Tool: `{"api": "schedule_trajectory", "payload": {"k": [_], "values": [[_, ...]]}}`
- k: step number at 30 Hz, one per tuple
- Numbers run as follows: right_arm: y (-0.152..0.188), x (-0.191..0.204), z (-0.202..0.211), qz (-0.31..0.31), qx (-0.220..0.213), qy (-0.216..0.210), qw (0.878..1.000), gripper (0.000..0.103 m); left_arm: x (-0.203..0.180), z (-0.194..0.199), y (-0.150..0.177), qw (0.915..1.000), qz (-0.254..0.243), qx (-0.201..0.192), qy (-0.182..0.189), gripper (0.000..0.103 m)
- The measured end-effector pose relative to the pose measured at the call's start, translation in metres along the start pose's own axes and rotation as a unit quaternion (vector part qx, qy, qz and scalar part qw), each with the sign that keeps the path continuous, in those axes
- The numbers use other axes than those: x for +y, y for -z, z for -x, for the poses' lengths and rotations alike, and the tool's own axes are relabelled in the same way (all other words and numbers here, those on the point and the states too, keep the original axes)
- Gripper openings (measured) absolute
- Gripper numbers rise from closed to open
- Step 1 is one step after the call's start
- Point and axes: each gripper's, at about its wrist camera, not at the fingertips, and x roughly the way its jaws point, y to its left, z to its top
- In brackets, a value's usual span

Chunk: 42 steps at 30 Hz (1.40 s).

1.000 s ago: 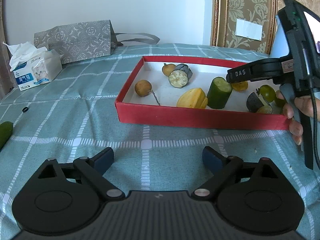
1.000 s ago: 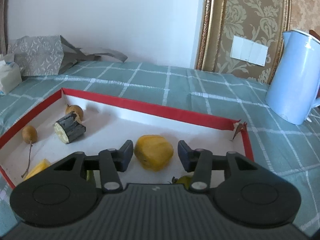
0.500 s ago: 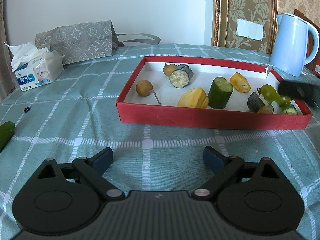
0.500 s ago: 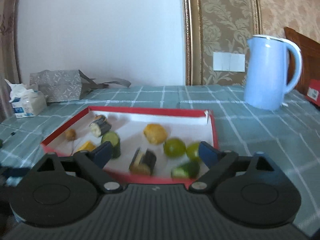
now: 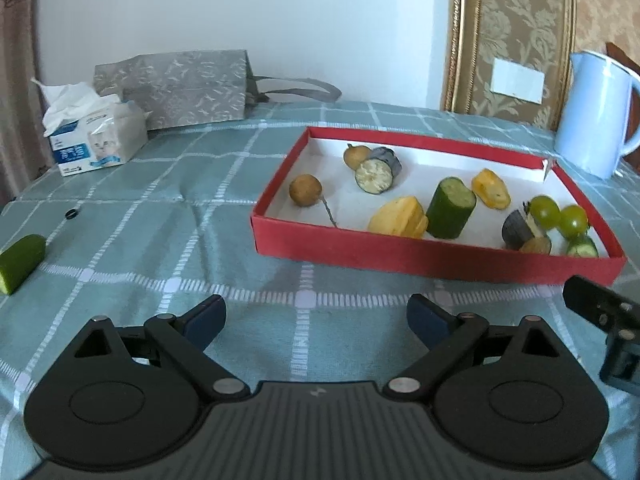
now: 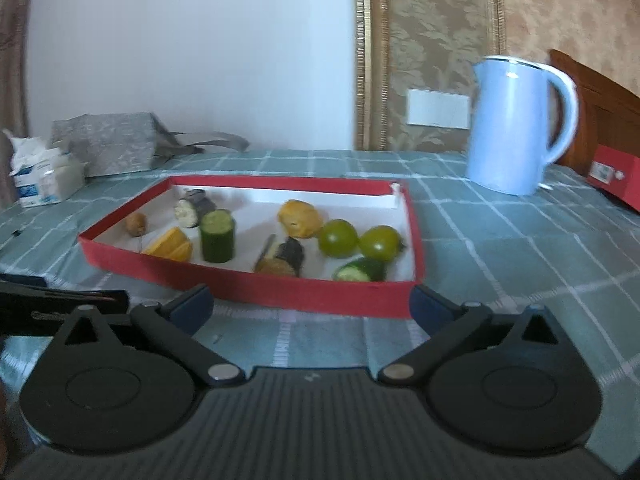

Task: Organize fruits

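Right tool jaws opening, empty, red tray just ahead; left tool apart, empty, cucumber piece far left.

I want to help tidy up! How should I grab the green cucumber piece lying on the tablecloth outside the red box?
Grip the green cucumber piece across its rounded skin sides, near the middle, coming down from above. It lies on its side on the teal checked tablecloth with nothing close by, so the fingers can straddle its width; the slanted cut end would probably slip.
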Motion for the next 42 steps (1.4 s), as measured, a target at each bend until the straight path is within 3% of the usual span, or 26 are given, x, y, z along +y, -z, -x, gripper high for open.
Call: {"api": "schedule_trajectory", "payload": {"k": [6, 12, 18, 42], "values": [[0.000, 0.000, -0.005, -0.018, 0.017, 0.027, 0.999, 0.103, 0.000, 0.012, -0.001, 0.9996, 0.020, -0.016, -0.015, 0.098], [0.005, 0.000, -0.013, -0.039, 0.053, 0.013, 0.998, 0.103, -0.005, 0.030, 0.002, 0.9987, 0.014, -0.044, -0.022, 0.098], [0.006, 0.003, -0.015, -0.041, 0.063, 0.011, 0.997, 0.103, -0.016, 0.046, 0.005, 0.9965, -0.005, -0.070, -0.046, 0.098], [0.008, 0.002, -0.024, -0.047, 0.088, 0.003, 0.995, 0.103, -0.025, 0.054, 0.006, 0.9971, -0.017, -0.074, -0.012, 0.103]]}}
